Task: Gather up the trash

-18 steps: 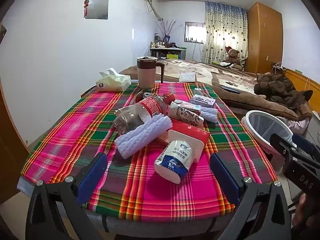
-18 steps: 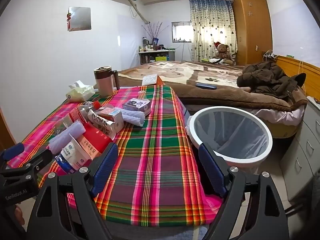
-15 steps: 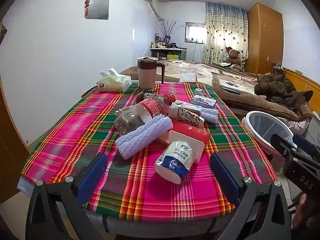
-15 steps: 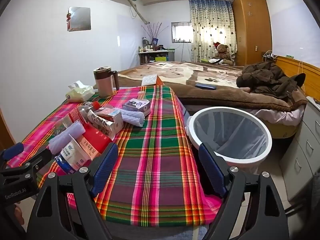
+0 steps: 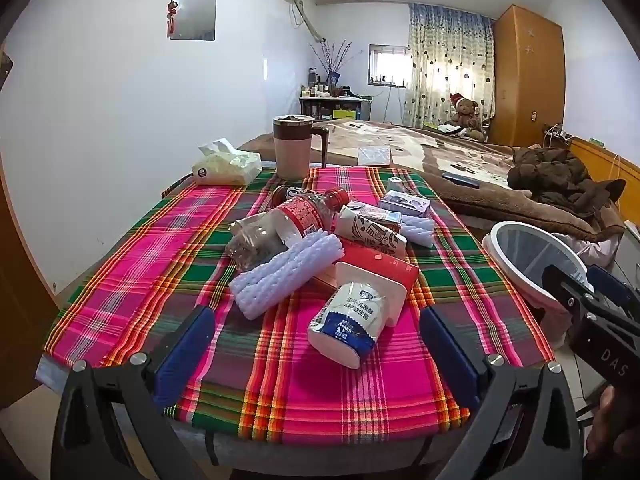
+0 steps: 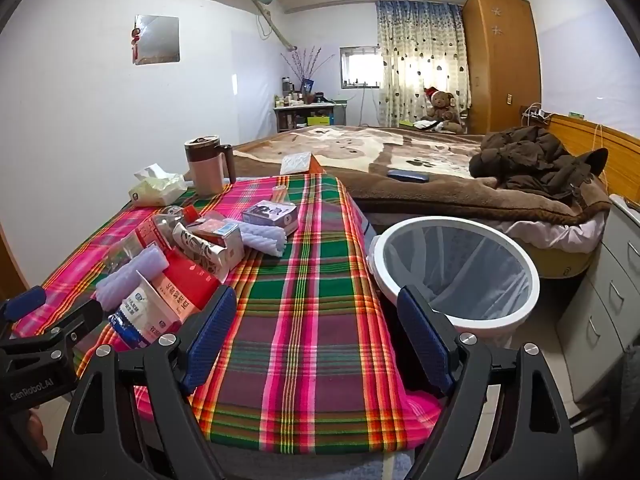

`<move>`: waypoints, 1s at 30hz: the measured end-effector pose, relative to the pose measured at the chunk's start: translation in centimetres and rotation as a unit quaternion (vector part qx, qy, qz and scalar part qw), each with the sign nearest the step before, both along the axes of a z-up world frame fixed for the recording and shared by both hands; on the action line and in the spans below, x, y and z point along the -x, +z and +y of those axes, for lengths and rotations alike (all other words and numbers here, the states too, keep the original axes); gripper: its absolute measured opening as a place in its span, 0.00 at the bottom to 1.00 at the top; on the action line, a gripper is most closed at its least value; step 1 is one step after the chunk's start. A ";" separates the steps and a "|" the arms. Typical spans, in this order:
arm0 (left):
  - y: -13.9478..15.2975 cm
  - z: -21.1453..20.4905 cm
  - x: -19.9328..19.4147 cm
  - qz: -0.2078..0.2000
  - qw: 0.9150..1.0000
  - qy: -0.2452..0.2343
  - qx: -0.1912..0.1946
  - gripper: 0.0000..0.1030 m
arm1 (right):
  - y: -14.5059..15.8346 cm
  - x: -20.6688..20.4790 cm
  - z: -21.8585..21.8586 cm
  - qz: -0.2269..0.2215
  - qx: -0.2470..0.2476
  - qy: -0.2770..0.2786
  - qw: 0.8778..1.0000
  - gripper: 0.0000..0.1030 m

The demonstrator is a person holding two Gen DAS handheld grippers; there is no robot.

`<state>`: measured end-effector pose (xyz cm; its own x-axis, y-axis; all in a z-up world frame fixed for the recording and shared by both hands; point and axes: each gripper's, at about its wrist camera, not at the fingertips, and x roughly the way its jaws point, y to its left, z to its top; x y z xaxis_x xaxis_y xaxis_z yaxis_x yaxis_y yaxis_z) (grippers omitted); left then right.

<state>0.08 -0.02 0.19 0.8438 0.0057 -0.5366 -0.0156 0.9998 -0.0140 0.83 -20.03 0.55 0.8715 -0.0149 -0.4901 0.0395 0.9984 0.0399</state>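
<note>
Nothing has moved: both grippers hover open before the trash pile (image 5: 320, 252).

Two wrist views from the table's (image 5: 120, 280) near edge (shared trash pile (image 6: 172, 272)).

The right gripper (image 6: 316, 340) hangs with jaws wide and empty over the plaid-covered worktop (image 6: 316, 280). A white-rimmed trash bin (image 6: 460, 272) stands just beside the worktop's edge; a blue-and-white milk pouch (image 6: 138, 316) lies leftward among cartons.
</note>
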 end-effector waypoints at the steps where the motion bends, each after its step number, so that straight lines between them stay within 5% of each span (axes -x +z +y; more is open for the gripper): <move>1: 0.0 0.0 0.0 0.000 1.000 0.000 0.000 1.00 | 0.1 0.1 -0.1 0.000 0.000 0.000 1.000 0.82; 30: 0.1 0.1 0.0 -0.001 1.000 -0.001 0.002 1.00 | -0.3 -0.1 -0.2 -0.003 0.002 -0.004 1.000 0.82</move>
<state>0.07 0.06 0.26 0.8448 0.0018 -0.5351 -0.0136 0.9997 -0.0180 0.89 -20.20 0.28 0.8745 -0.0235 -0.4844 0.0471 0.9982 0.0367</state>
